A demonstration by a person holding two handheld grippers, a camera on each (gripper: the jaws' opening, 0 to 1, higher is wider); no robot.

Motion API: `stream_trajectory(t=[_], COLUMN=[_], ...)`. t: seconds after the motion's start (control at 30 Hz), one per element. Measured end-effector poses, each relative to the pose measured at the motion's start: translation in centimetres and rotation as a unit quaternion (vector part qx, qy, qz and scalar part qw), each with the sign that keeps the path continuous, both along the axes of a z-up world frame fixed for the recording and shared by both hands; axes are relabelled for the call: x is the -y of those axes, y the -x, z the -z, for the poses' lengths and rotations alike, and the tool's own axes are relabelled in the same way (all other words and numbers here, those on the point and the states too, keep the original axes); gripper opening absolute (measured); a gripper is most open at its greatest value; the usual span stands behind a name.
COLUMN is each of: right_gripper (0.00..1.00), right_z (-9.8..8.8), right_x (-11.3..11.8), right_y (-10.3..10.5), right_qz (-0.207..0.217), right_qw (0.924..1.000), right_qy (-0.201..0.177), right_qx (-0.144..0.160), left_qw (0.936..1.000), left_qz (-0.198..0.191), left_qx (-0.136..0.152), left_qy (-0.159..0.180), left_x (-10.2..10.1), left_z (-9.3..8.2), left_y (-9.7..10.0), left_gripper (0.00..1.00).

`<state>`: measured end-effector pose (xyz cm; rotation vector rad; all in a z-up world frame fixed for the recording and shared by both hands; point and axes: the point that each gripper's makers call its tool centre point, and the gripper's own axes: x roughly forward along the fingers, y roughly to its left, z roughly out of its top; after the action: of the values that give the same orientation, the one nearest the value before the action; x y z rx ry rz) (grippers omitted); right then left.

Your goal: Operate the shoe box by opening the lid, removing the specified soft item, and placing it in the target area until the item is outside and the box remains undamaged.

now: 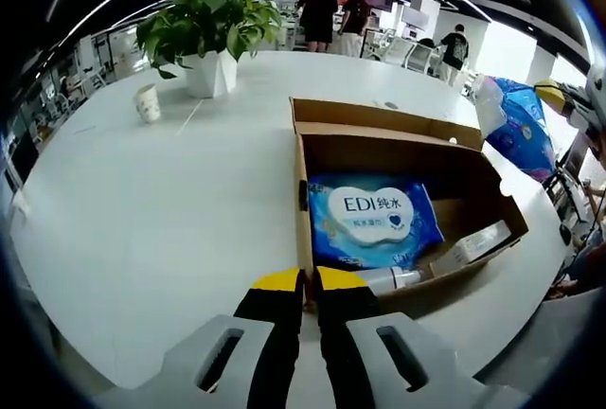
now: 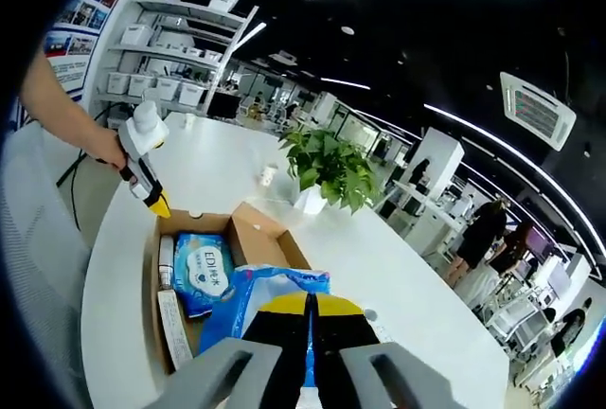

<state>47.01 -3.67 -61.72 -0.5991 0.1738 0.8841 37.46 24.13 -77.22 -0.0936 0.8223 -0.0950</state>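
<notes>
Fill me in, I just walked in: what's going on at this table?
A person is emptying an open cardboard box on a white table with two handheld grippers. The right gripper is shut on a blue soft pack, held above the box. The left gripper is shut at the box's edge. A wipes pack, a bottle and a small carton remain inside.

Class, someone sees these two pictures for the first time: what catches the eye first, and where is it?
The open box on the white table, with a blue wipes pack lying inside. In the right gripper view, the right gripper grips a blue pack above the box, and a plant stands behind.
</notes>
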Motion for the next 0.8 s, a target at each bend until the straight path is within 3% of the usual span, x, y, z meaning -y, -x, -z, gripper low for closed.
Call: stream_trajectory(t=[0.8], right_gripper=[0.0], right_z=[0.3], right_x=[8.5], right_y=[-0.6], right_qz=[0.067], right_qw=[0.9978], right_qy=[-0.003], right_qx=[0.002], left_qw=[1.0], left_qz=[-0.005], left_qx=[0.005], left_qy=[0.006], left_x=[0.1], left_z=[0.1], left_y=[-0.2], left_gripper=[0.03])
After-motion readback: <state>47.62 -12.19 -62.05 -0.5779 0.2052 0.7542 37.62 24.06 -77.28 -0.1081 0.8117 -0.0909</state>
